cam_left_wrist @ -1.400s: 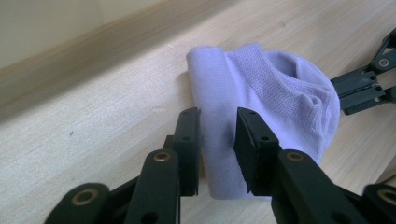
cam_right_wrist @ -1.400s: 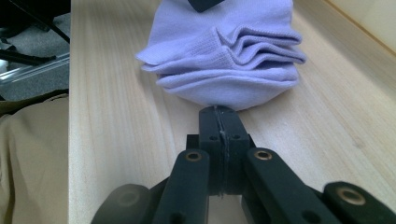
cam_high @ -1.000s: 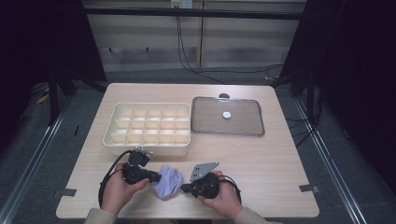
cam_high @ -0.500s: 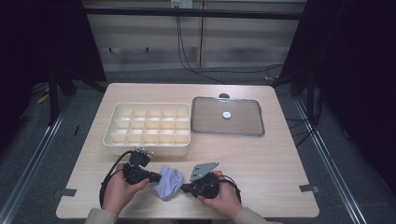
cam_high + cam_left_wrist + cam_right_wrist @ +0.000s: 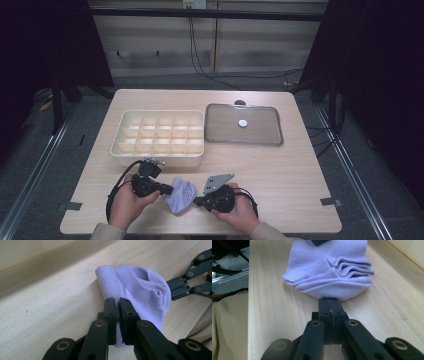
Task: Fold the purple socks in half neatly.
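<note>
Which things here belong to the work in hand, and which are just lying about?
In the work:
- lilac sock, bunched on the table
- left tool, shut on the sock's edge
- right tool, shut on its other side

Lying about:
- cream divided box, its compartments bare
- grey tray
- small white disc on that tray

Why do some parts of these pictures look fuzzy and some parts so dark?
In the high view, the room around the table is nearly black while the tabletop is evenly lit. In the left gripper view, the purple sock is sharp. In the right gripper view, the near joints of the right tongs blur because they sit close to the camera.
</note>
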Demonstrator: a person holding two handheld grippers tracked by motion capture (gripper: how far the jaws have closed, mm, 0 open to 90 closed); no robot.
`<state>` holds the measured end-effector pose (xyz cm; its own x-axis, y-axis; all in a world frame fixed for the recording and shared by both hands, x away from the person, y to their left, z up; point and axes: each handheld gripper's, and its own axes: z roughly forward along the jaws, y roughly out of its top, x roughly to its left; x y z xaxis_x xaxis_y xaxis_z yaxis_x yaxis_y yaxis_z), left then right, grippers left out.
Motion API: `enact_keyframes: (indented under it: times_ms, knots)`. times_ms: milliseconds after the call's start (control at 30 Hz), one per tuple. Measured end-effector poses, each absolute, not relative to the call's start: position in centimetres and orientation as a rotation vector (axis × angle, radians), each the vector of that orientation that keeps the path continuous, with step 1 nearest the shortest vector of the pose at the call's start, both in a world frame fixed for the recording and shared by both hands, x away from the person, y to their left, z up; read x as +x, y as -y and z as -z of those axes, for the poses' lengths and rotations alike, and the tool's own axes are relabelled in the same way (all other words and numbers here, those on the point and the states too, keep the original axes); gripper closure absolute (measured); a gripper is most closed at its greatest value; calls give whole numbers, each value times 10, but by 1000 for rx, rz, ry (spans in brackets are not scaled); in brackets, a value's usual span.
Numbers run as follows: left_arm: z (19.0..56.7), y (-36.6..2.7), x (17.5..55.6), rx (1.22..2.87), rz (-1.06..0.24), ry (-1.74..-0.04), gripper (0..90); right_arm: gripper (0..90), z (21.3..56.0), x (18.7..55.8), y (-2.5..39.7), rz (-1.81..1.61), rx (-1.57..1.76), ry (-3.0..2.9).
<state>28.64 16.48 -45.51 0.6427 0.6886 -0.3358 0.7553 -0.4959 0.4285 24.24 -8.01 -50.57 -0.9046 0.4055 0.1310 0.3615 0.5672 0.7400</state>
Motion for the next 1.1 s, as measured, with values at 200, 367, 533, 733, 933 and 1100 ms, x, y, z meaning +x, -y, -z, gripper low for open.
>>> enact_keyframes:
  times_ms: [200, 367, 533, 733, 933, 1100]
  knots:
    - [451, -163, 285, 2314, 155, -1112, 848, 900, 506, 243, 81, -1274, 672, -2731]
    - [449, -162, 284, 2316, 157, -1106, 848, 900, 505, 244, 83, -1254, 684, -2725]
    - [447, -161, 284, 2320, 154, -1103, 849, 900, 504, 244, 84, -1248, 682, -2727]
    - [444, -160, 283, 2314, 146, -1096, 849, 900, 503, 244, 84, -1247, 678, -2722]
    - [442, -158, 283, 2313, 142, -1093, 853, 900, 504, 245, 84, -1246, 683, -2723]
    - [439, -155, 283, 2320, 148, -1076, 855, 900, 505, 245, 83, -1251, 684, -2723]
